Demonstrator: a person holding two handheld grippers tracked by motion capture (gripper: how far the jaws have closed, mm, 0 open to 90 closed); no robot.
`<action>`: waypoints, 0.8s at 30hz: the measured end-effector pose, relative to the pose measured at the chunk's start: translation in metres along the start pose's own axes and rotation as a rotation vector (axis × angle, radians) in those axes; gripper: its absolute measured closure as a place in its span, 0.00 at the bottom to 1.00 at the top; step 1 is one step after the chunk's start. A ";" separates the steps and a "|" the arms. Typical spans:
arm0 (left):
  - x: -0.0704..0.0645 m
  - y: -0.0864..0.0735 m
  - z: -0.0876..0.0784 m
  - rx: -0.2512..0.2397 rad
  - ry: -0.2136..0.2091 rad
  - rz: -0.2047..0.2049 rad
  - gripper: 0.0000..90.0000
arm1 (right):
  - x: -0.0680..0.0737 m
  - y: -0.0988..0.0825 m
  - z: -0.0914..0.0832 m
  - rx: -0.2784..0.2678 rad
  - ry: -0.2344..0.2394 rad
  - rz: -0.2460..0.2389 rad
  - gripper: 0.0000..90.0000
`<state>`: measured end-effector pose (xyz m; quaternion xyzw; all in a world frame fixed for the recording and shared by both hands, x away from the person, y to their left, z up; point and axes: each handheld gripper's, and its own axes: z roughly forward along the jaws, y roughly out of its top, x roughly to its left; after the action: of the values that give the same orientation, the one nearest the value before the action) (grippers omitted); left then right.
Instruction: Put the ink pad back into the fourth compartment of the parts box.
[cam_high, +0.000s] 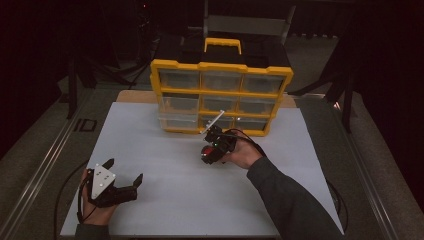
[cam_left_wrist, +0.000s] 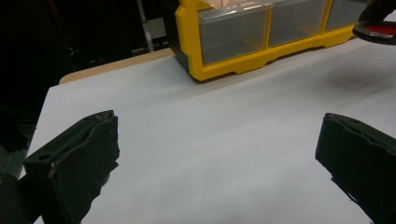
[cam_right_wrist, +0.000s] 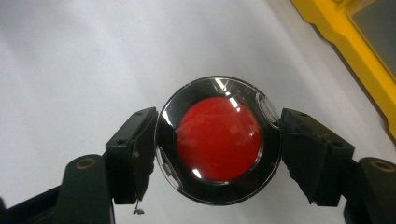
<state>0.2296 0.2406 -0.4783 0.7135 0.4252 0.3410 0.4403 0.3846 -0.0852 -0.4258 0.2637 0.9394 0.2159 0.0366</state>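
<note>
The right gripper (cam_right_wrist: 218, 140) pinches a round red button with a black rim (cam_right_wrist: 218, 140), just in front of the yellow drawer organizer (cam_high: 220, 95). The left gripper (cam_high: 125, 172), far from the organizer, has its jaws spread wide.

No readable text, label, brand, number or sign in any view — yellow drawer cabinet (cam_high: 220, 95) shows bare frame and clear drawer fronts, no lettering legible; red-centred round disc (cam_right_wrist: 218, 139) shows glossy face with reflections alone, no marking; white table sheet (cam_high: 175, 190) blank; grey plate on left gripper (cam_high: 112, 182) carries small holes, no characters legible — dim light and small size hide any fine print
</note>
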 end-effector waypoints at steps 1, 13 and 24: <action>0.000 0.000 0.000 0.000 0.000 0.000 0.00 | 0.000 0.000 -0.001 -0.001 -0.002 -0.002 0.33; 0.000 0.000 0.000 0.000 0.000 0.000 0.00 | 0.000 0.005 -0.010 -0.003 -0.005 -0.003 0.33; 0.000 0.000 0.000 0.002 0.000 0.001 0.00 | -0.002 0.009 -0.017 -0.014 -0.008 -0.012 0.33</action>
<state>0.2296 0.2404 -0.4783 0.7141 0.4252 0.3408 0.4396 0.3879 -0.0862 -0.4069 0.2586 0.9393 0.2211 0.0436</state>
